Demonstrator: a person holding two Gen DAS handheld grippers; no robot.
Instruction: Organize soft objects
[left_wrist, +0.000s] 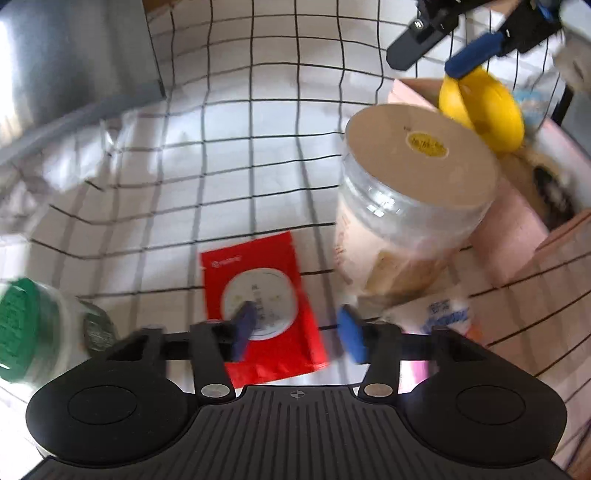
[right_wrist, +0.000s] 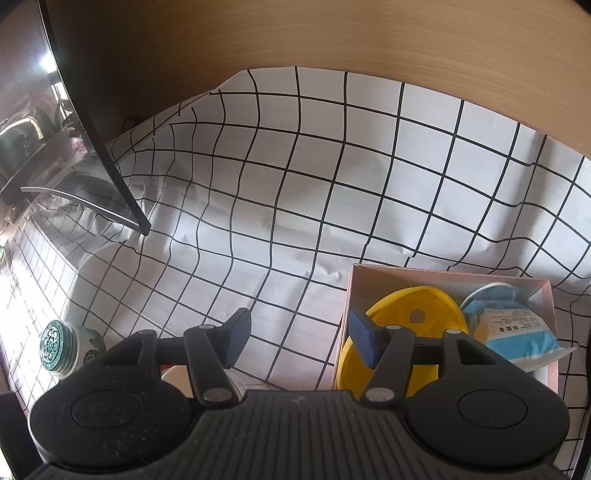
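Left gripper (left_wrist: 297, 328): jaws spread, holding nothing, poised low over the red packet (left_wrist: 264, 306), which lies flat on the checked cloth (left_wrist: 229, 147) covering the counter. One blue pad sits over the packet's white label; the other is off its edge, toward the big clear jar (left_wrist: 413, 199).

Right gripper (right_wrist: 299, 343): jaws spread and empty, at the left edge of the pink box (right_wrist: 509, 282). In the left wrist view its pad appears to touch the yellow disc (left_wrist: 484, 107) (contact cannot be confirmed through the blur).

Pink box contents: yellow disc (right_wrist: 413, 317), blue-and-white pouch (right_wrist: 517, 332).

Also present: green-lidded jar (left_wrist: 22, 328), lying near the left gripper; a second blue-printed pouch (left_wrist: 443, 314), at the foot of the big jar.

Hazards, as judged:
- The flat packet offers little edge, so closing pads may skate over it or bunch the cloth instead.
- The big jar stands just beside the packet and looks tilted; a wide sweep could knock it over.
- The disc takes up much of the box, so added items may jam or spill out.
- A snagged cloth would drag everything on it.
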